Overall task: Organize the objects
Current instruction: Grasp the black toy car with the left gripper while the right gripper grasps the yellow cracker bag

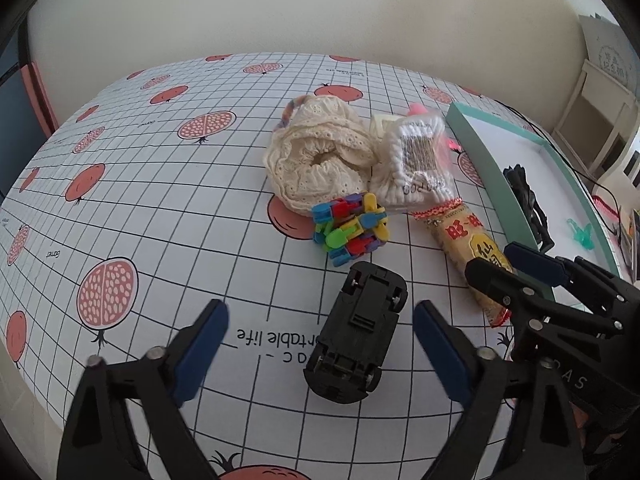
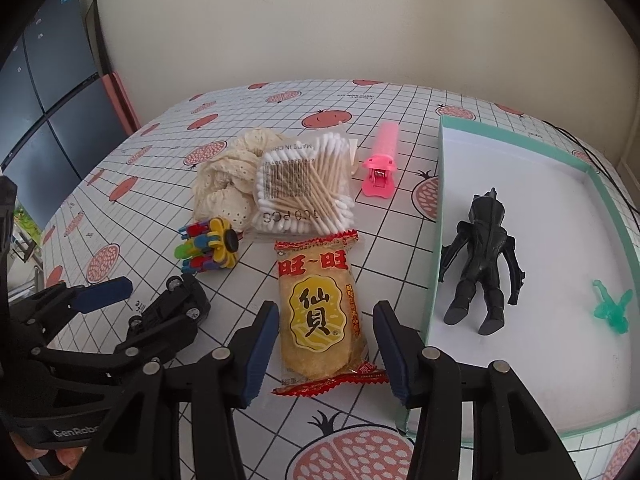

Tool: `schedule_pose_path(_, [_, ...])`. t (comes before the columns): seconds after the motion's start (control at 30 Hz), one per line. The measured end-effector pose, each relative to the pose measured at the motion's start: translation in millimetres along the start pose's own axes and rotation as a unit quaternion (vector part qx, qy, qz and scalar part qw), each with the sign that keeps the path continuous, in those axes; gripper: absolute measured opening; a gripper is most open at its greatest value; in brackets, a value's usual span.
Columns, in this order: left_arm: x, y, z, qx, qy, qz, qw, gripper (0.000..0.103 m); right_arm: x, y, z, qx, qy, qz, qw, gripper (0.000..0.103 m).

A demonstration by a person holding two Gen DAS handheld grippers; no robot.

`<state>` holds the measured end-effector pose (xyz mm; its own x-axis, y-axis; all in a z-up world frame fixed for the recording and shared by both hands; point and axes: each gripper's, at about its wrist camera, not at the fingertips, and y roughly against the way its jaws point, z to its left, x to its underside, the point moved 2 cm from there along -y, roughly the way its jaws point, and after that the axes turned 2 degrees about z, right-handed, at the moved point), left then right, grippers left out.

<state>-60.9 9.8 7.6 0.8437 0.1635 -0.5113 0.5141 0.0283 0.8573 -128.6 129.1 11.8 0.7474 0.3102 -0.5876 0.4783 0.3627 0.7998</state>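
Observation:
A black toy car (image 1: 356,332) lies belly-up on the pomegranate-print tablecloth (image 1: 160,200). My left gripper (image 1: 320,308) stands open around it, with a gap between each blue pad and the car. In the right wrist view the same car (image 2: 176,304) sits between those fingers. A yellow and red snack packet (image 2: 320,304) lies flat just left of the teal box (image 2: 436,220). My right gripper (image 2: 326,308) straddles the packet, its pads against the two long edges. From the left wrist view, that right gripper (image 1: 516,268) covers the near end of the packet (image 1: 460,236).
Behind the packet lie a bag of cotton swabs (image 2: 304,184), a cream lace scrunchie (image 2: 224,176), a colourful block toy (image 2: 208,248) and a pink clip (image 2: 380,164). The box holds a black figure (image 2: 484,272) and a small green figure (image 2: 612,308). A wall is behind.

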Motion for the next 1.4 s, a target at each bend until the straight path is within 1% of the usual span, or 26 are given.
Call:
schedule_pose_path(0.07, [1.5, -3.7, -0.7, 0.003, -0.001, 0.006, 1.0000, 0.085, 0.3, 0.4, -0.4, -0.002, -0.002, 0.000, 1.000, 0.052])
schedule_pose_path(0.13, [2.0, -5.2, -0.1, 0.001, -0.001, 0.007, 1.0000, 0.082, 0.9, 2.4, -1.2, -0.015, -0.008, 0.002, 1.000, 0.052])
schedule_pose_path(0.2, [2.2, -5.6, 0.5, 0.000, -0.001, 0.008, 1.0000, 0.075, 1.8, 2.1, 0.4, -0.021, -0.008, 0.005, 1.000, 0.052])
schedule_pose_path(0.23, [2.6, -6.4, 1.0, -0.001, -0.002, 0.009, 1.0000, 0.073, 2.0, 1.6, 2.1, -0.020, -0.006, 0.005, 1.000, 0.052])
schedule_pose_path(0.3, [3.1, -8.3, 2.1, -0.002, -0.001, 0.012, 0.9999, 0.065, 2.1, 3.1, 3.6, -0.025, -0.005, 0.002, 1.000, 0.052])
schedule_pose_path(0.43, [3.6, -9.5, 5.7, -0.006, 0.002, 0.015, 0.9999, 0.058, 1.9, 3.3, 3.6, -0.018, -0.006, 0.001, 1.000, 0.052])
schedule_pose_path(0.5, [3.1, -9.8, 7.4, -0.009, 0.003, 0.014, 0.9999, 0.053, 2.3, 1.4, 2.6, -0.015, -0.007, 0.003, 1.000, 0.052])
schedule_pose_path(0.6, [3.0, -9.7, 10.6, -0.010, 0.005, 0.015, 0.9998, 0.050, 2.4, -0.5, 4.1, -0.016, -0.003, 0.007, 1.000, 0.052])
schedule_pose_path(0.83, [2.6, -10.1, 13.4, -0.010, 0.007, 0.015, 0.9998, 0.050, 3.7, -2.7, 7.7, -0.016, 0.004, 0.013, 1.000, 0.052])
schedule_pose_path(0.87, [2.7, -10.1, 13.4, -0.010, 0.006, 0.015, 0.9998, 0.049, 3.7, -3.6, 8.7, -0.017, 0.005, 0.013, 1.000, 0.051])
schedule_pose_path(0.9, [2.5, -10.3, 13.3, -0.011, 0.005, 0.015, 0.9998, 0.049, 4.0, -4.0, 9.2, -0.016, 0.007, 0.015, 1.000, 0.047])
schedule_pose_path(0.93, [2.6, -10.3, 12.9, -0.011, 0.004, 0.015, 0.9998, 0.048, 4.0, -4.0, 9.7, -0.017, 0.008, 0.015, 1.000, 0.046])
schedule_pose_path(1.03, [3.0, -10.6, 12.2, -0.010, 0.003, 0.016, 0.9998, 0.042, 4.1, -4.1, 9.5, -0.015, 0.009, 0.016, 1.000, 0.042])
schedule_pose_path(1.1, [2.6, -10.6, 11.9, -0.010, 0.003, 0.016, 0.9998, 0.035, 4.0, -3.9, 8.7, -0.019, 0.006, 0.017, 1.000, 0.042])
schedule_pose_path(1.27, [2.2, -10.2, 11.3, -0.010, 0.005, 0.018, 0.9998, 0.035, 2.2, 0.3, 4.5, -0.029, -0.011, 0.009, 0.999, 0.041])
schedule_pose_path(1.4, [0.3, -7.3, 11.4, -0.011, 0.006, 0.015, 0.9998, 0.035, -0.8, 9.5, 1.7, -0.035, -0.021, -0.011, 0.999, 0.041])
